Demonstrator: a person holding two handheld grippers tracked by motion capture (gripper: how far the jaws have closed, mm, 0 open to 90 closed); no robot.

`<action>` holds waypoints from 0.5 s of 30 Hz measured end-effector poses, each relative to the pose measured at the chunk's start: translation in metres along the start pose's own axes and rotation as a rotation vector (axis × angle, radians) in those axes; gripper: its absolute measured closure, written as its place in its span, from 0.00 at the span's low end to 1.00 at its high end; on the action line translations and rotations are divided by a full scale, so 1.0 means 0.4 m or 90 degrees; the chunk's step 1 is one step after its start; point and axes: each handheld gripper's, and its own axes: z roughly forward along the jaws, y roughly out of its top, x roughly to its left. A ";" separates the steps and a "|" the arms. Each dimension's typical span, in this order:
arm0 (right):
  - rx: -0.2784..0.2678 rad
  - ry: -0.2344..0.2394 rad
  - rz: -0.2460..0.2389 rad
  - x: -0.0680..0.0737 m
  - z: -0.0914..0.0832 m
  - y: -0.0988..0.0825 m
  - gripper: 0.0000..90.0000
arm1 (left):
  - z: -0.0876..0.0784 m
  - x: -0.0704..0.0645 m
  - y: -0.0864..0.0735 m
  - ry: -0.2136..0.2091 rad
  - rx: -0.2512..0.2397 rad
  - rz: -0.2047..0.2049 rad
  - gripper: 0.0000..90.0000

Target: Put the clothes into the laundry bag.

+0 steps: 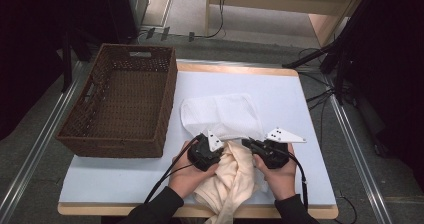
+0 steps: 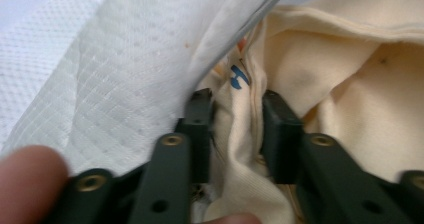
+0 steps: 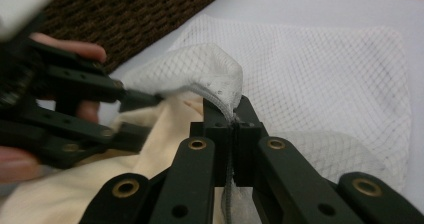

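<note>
My right gripper (image 3: 234, 115) is clenched on the mesh bag's (image 1: 220, 115) rim, lifting it off the worktop (image 1: 295, 109). My left gripper's (image 2: 235, 115) fingers stand apart around the cream garment (image 1: 235, 176) at the mouth. If the rim slips, the mouth closes.

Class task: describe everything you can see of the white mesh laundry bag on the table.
The white mesh laundry bag is soft netted fabric with a corded rim, lying flat on the pale table right of the wicker basket. Its near edge is lifted: the right gripper is shut on that rim, holding the mouth open. The cream garment lies at the opening, partly under the raised edge, with the left gripper astride a fold of it.
</note>
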 end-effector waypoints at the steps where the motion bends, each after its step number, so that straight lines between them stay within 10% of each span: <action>1: 0.004 -0.003 0.002 -0.002 0.004 -0.003 0.99 | -0.013 0.013 0.002 -0.039 -0.007 -0.028 0.60; 8: 0.004 -0.007 0.005 -0.008 0.007 -0.003 0.98 | -0.095 0.009 0.014 -0.128 -0.051 -0.045 0.33; 12: 0.006 -0.008 0.005 -0.007 0.011 -0.003 0.98 | -0.093 -0.052 0.016 -0.190 -0.035 0.006 0.20; 15: 0.007 -0.006 0.004 -0.001 0.011 -0.003 0.98 | -0.046 -0.091 0.006 -0.178 0.022 0.050 0.17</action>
